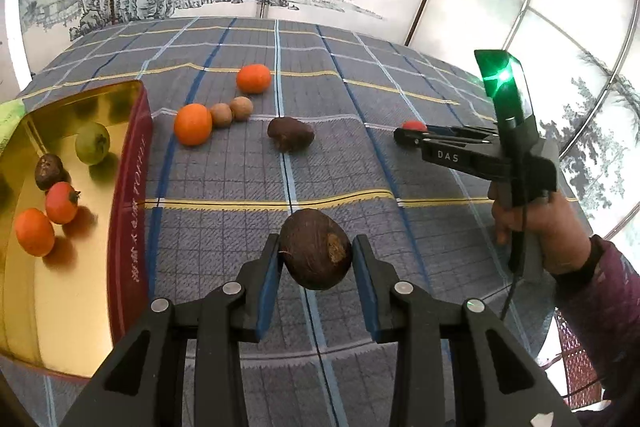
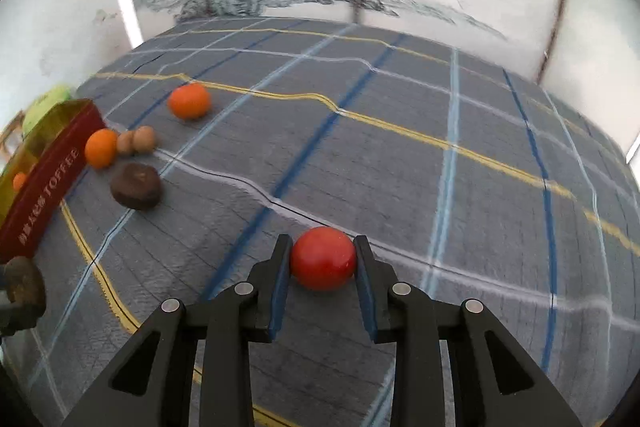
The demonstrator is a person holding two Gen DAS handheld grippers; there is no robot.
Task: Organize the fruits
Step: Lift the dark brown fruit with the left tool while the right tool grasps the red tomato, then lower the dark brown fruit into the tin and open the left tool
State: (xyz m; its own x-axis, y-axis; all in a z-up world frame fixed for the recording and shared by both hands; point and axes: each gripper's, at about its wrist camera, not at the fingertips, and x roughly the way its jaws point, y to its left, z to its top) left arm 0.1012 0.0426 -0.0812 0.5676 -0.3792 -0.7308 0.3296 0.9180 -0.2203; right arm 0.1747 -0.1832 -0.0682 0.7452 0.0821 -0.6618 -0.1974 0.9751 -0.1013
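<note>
Four fruits already lie in the gold-lined red tin [image 1: 138, 163], five wait on the plaid-clothed table [image 1: 400, 99], the left tongs [image 1: 316, 259] clench a brown round fruit [image 1: 316, 249], and the right tongs [image 2: 323, 259] clench a red tomato [image 2: 323, 258].

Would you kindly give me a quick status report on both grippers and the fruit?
Left gripper shut on brown fruit. Right gripper shut on red fruit. Tin holds four fruits; five loose on cloth. Nothing blocking.
</note>
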